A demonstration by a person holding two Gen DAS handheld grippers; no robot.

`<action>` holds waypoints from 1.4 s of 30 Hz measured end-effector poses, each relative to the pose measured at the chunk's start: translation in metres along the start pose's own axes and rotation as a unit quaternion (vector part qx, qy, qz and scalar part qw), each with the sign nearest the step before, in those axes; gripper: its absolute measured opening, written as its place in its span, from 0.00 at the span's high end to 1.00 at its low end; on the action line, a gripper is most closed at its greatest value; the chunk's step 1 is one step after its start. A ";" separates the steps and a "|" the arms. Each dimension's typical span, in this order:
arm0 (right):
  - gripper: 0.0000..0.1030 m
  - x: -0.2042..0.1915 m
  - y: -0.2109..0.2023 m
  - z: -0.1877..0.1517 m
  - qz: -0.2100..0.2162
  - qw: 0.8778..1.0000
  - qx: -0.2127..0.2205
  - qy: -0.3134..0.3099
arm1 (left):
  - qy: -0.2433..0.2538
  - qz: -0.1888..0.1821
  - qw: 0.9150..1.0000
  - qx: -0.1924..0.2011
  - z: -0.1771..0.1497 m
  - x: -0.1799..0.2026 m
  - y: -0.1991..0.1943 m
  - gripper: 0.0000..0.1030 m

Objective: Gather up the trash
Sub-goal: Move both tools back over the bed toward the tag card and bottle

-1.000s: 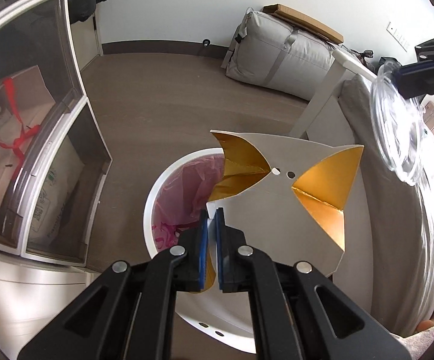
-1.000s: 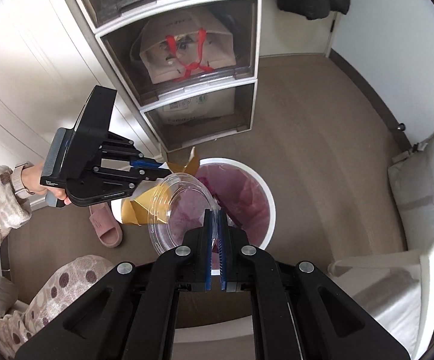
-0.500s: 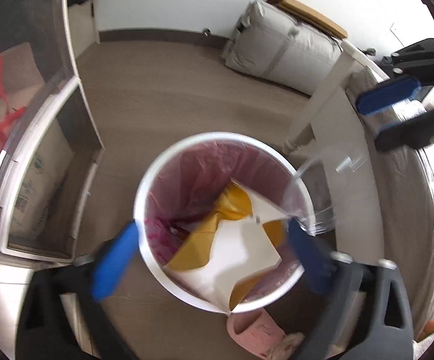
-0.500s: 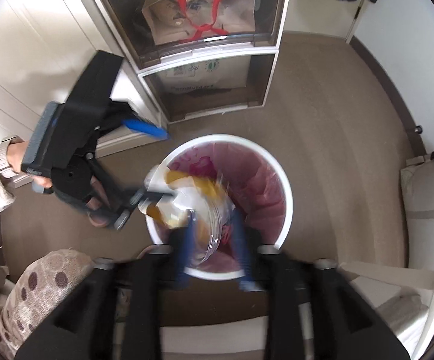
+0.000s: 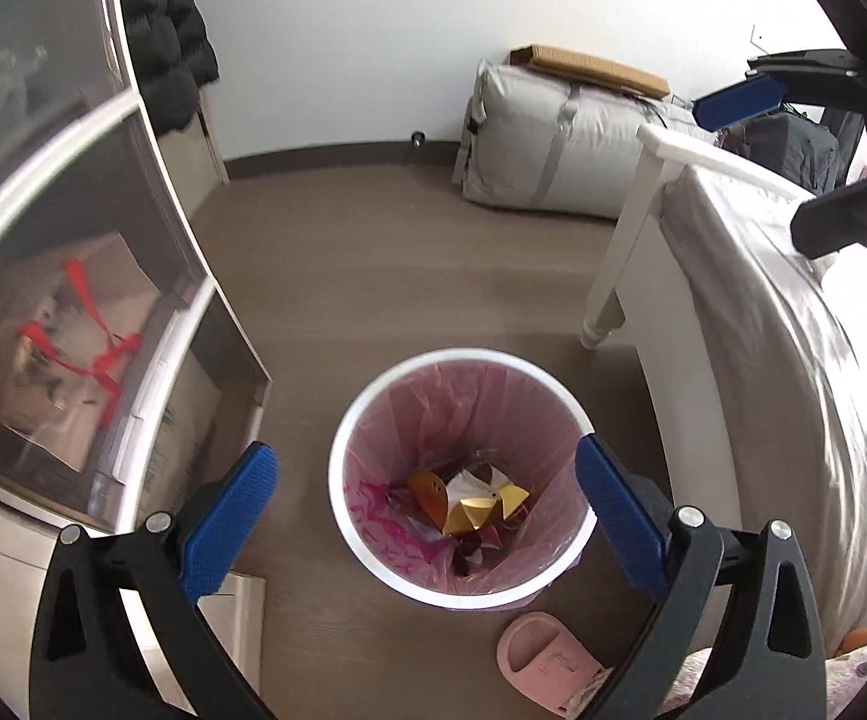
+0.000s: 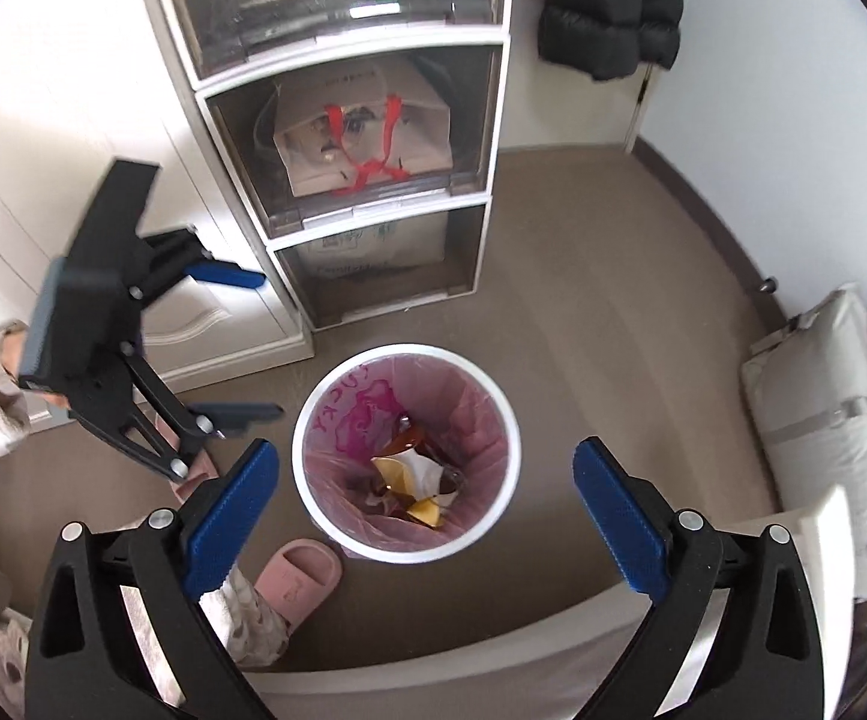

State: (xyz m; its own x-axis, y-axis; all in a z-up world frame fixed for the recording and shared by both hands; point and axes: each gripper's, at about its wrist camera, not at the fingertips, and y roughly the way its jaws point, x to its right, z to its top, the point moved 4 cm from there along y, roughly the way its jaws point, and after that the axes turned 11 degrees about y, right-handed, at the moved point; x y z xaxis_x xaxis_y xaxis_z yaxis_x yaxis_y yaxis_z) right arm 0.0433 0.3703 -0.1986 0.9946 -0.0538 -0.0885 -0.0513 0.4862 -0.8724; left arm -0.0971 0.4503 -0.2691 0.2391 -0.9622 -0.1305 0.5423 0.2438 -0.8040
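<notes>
A white round trash bin with a pink liner stands on the brown floor; it also shows in the right wrist view. A gold and white folded card lies at its bottom with a clear plastic lid, and shows in the right wrist view too. My left gripper is open and empty above the bin. My right gripper is open and empty above the bin. The left gripper shows from the side in the right wrist view, and the right gripper shows at the upper right of the left wrist view.
A white drawer unit with clear fronts stands next to the bin. A bed with a white frame is on the other side. A pink slipper lies by the bin. A grey storage bag lies against the wall.
Both grippers opened. The gold and white card and the clear lid dropped into the bin. Both grippers rose away from the bin.
</notes>
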 end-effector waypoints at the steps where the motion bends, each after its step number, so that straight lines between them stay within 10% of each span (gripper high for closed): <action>1: 0.07 -0.001 -0.008 -0.001 -0.003 1.000 0.004 -0.003 | 0.002 0.003 1.000 0.003 0.004 0.001 -0.009 0.05; 22: 0.07 0.028 -0.155 -0.084 -0.082 0.993 0.082 0.005 | 0.092 0.015 0.994 0.063 0.082 0.123 -0.120 0.05; 42: 0.07 0.194 -0.282 -0.316 -0.196 0.967 0.041 0.155 | 0.199 -0.087 0.973 0.072 0.168 0.359 -0.098 0.05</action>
State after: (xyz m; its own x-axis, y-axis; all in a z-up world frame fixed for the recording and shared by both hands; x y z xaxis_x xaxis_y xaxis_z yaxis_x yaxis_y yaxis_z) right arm 0.2220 -0.0528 -0.1214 0.8611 -0.5005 0.0895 0.3436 0.4432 -0.8280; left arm 0.0714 0.1012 -0.1400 -0.1826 -0.9541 -0.2375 0.6609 0.0598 -0.7481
